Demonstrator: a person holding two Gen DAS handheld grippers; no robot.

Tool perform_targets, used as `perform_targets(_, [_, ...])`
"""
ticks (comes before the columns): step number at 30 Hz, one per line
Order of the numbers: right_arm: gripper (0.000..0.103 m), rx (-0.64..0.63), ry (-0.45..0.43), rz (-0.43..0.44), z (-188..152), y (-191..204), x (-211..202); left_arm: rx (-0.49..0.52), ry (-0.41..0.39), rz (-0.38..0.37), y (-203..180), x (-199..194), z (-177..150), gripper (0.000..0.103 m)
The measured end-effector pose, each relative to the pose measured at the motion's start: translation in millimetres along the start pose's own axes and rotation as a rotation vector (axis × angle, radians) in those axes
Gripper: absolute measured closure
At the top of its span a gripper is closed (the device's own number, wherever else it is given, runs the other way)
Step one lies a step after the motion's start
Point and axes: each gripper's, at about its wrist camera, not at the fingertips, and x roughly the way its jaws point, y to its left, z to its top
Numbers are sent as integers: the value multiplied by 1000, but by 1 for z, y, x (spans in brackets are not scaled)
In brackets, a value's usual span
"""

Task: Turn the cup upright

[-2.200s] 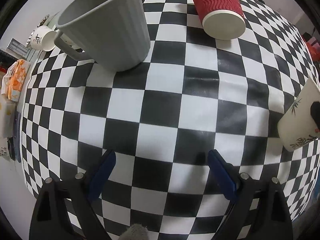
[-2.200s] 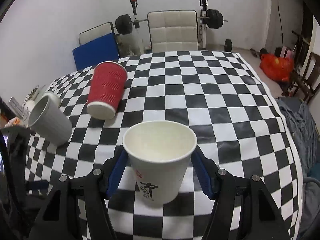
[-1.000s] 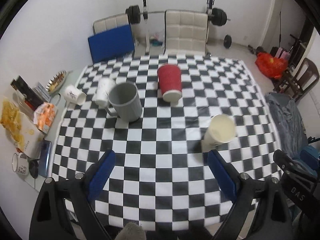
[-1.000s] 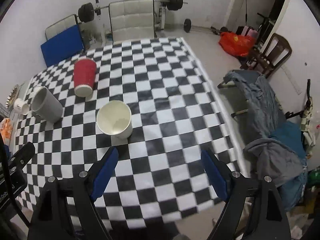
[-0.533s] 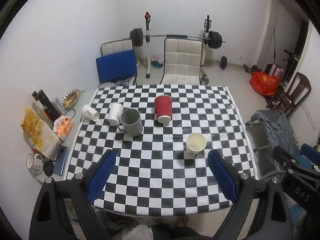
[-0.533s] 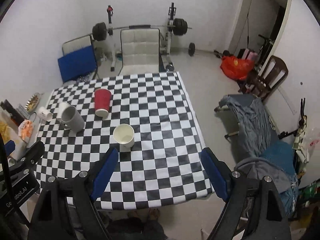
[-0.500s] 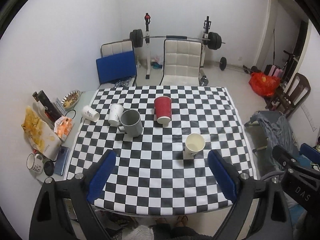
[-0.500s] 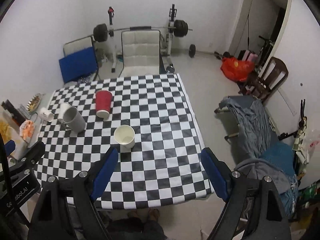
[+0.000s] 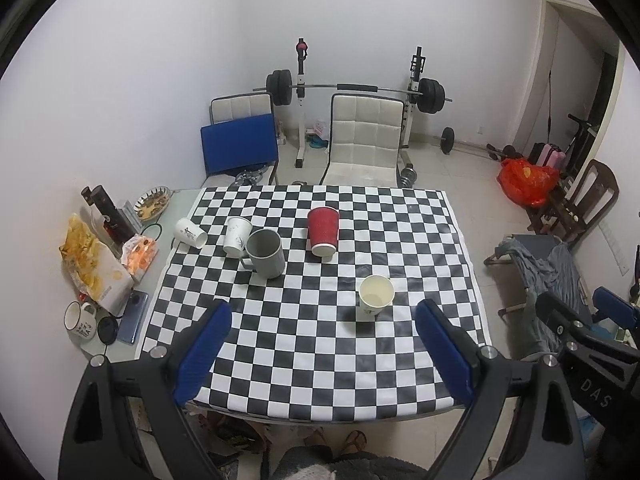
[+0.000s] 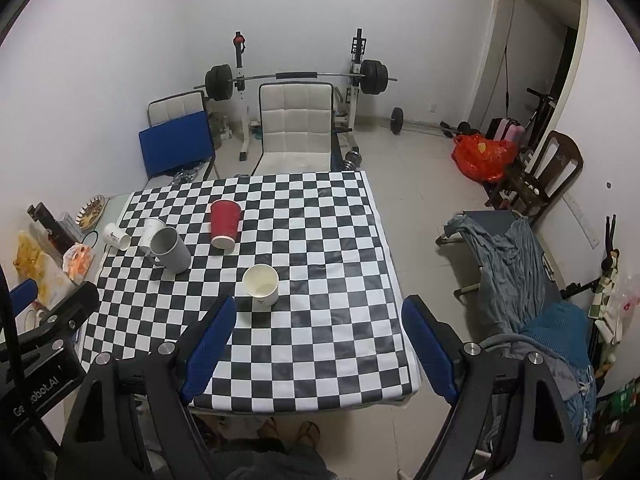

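white paper cup [image 9: 376, 296] upright, desk [image 9: 320, 368] centre-right, 12 o'clock of right tool [image 10: 318, 344] | left tool [image 9: 322, 350], right tool: wide, empty | risk: red cup [image 9: 322, 231] inverted; careless reach topples neighbours

Your white paper cup [image 9: 375, 297] [image 10: 261, 284] stands upright on the checkered cloth, mouth open to the ceiling and its pale inside showing. A small dark print marks the side facing you. It sits well ahead of your left gripper [image 9: 323, 347], a little right of its centre line, and ahead of your right gripper [image 10: 316, 347], nearer its left finger. Nothing touches it.
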Motion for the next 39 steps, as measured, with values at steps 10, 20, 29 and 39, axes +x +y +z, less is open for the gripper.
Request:
perform_targets(10, [17,-15,-11,-2,5,-5,-10,-10,-3,-6,-3,-5,-1,9])
perform_targets(20, [17,-45,-21,5,10,-14,-17,-18,-6,22,-5,-12,5,9])
perform_targets(29, [15,-50,-12,30,9,-15,-16,-18,-16,37,-3,-16,8,9])
perform_targets(39, [15,-58,-10,59,2,-9,-16,-19,-16,36,-3,-16,8,9])
